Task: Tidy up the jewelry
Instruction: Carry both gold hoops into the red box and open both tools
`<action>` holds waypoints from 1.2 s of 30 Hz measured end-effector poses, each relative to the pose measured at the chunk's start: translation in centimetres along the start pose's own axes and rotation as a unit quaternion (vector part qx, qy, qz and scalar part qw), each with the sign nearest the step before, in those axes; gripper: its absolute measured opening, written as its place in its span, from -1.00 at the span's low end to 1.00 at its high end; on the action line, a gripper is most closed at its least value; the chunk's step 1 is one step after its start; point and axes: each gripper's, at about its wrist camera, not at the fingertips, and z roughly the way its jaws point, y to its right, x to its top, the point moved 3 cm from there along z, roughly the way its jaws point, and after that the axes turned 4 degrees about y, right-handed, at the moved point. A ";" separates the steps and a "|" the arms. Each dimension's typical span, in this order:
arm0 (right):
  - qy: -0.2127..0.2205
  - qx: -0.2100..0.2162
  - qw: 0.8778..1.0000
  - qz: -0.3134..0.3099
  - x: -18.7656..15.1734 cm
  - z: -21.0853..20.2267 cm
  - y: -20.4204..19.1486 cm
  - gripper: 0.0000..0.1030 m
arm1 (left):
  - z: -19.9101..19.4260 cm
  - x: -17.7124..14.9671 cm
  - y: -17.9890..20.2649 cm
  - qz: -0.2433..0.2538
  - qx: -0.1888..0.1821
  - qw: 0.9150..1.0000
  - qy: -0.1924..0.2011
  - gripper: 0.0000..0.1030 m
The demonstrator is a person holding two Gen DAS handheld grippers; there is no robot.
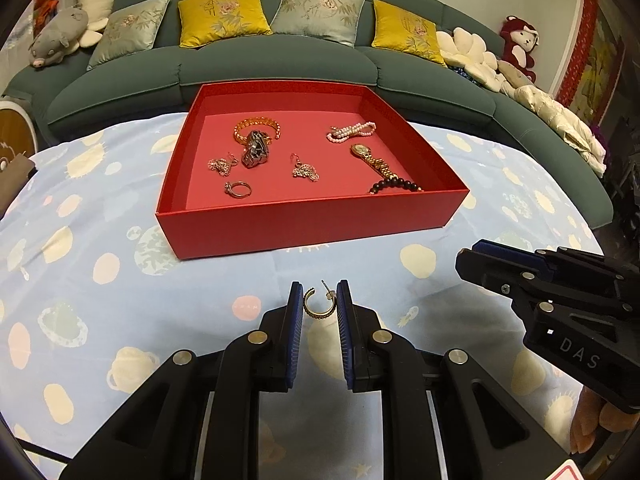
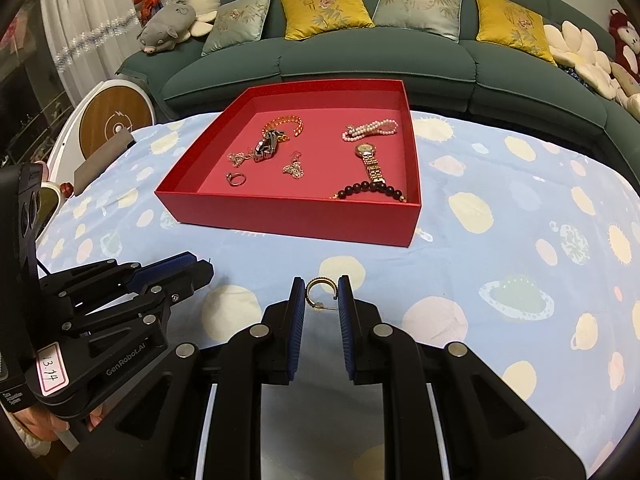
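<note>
My left gripper (image 1: 319, 300) is shut on a gold hoop earring (image 1: 316, 309), with its post pointing up, just above the blue patterned cloth (image 1: 120, 280). My right gripper (image 2: 321, 294) is likewise shut on a second gold hoop earring (image 2: 318, 283), with its post lying toward the right pad. Each gripper shows from the side in the other's view: the right gripper (image 1: 470, 258) and the left gripper (image 2: 202, 268). Beyond both sits an open red box (image 1: 304, 220) holding a ring (image 1: 239, 189), dangling earrings (image 1: 305, 170), a gold watch (image 1: 370, 158), a pearl bracelet (image 1: 352, 131) and a dark bead bracelet (image 1: 394, 185).
The table is covered by the cloth, with a green sofa (image 1: 280, 64) and cushions right behind it. Plush toys (image 1: 520, 46) lie on the sofa ends. A round white and wood device (image 2: 114, 120) stands off the table's left side.
</note>
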 end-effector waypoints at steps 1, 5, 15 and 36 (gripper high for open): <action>0.001 0.001 1.000 0.000 0.1 0.0 -0.1 -0.69 | -0.1 0.1 -0.1 -0.002 -0.001 1.000 0.001 -0.72; 0.004 0.001 1.000 -0.002 0.6 0.2 -0.5 -0.69 | -0.3 0.6 -0.8 -0.010 -0.001 1.000 0.001 -0.72; 0.008 0.008 1.000 -0.006 1.1 0.5 -1.6 -0.69 | -0.9 0.9 -1.5 -0.016 0.007 1.000 0.006 -0.72; 0.071 0.001 0.997 0.009 11.1 1.2 -0.1 -0.68 | -1.6 11.2 -4.8 -0.017 0.051 0.996 0.065 -0.71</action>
